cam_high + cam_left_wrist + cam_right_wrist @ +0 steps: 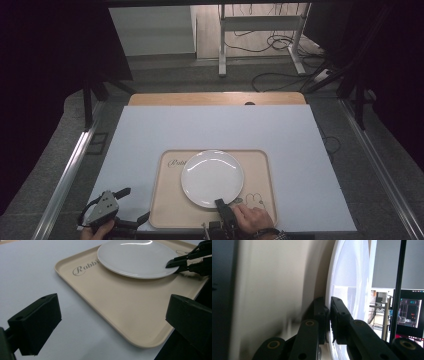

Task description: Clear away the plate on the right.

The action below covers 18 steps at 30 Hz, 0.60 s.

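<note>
The beige tray [120, 307] bears grey script lettering near its corner at about ten o'clock from the white plate [136, 257]. In the left gripper view it reads "Rabbi" [85, 268], with a large looping capital R, and the plate's rim covers whatever follows. In the high view the same word [176, 162] is too small to read. At about four o'clock from the plate a line drawing [254, 201] stands on the tray, with no legible words. Nothing else can be read.
</note>
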Available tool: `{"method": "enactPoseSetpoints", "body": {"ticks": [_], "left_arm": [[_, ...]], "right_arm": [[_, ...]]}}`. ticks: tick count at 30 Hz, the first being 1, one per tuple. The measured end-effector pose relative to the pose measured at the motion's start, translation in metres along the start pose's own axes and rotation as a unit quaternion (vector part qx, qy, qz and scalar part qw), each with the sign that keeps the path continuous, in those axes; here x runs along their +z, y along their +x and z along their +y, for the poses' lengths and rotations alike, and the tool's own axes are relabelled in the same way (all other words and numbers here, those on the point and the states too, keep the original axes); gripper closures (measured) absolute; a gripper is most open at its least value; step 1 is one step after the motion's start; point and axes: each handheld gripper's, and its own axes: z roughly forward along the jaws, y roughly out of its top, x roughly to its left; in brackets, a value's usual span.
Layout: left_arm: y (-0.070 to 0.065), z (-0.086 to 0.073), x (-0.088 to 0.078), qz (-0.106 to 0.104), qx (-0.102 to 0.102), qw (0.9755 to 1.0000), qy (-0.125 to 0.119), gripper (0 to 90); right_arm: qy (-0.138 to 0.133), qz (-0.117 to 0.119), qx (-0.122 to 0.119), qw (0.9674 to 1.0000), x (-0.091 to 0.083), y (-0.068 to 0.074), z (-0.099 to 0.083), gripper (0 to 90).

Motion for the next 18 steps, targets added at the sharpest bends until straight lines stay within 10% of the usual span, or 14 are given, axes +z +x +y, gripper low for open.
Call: {"method": "enactPoseSetpoints", "body": {"ticks": [18], "left_arm": [[-0.0002,0.0001,0.0006,-0.003,0.001,1.0000,0.001,0.0]], "right_arm": [[0.019,-0.025,0.002,0.9995,-0.0074,-0.0036,0.0006,70.2]]}}
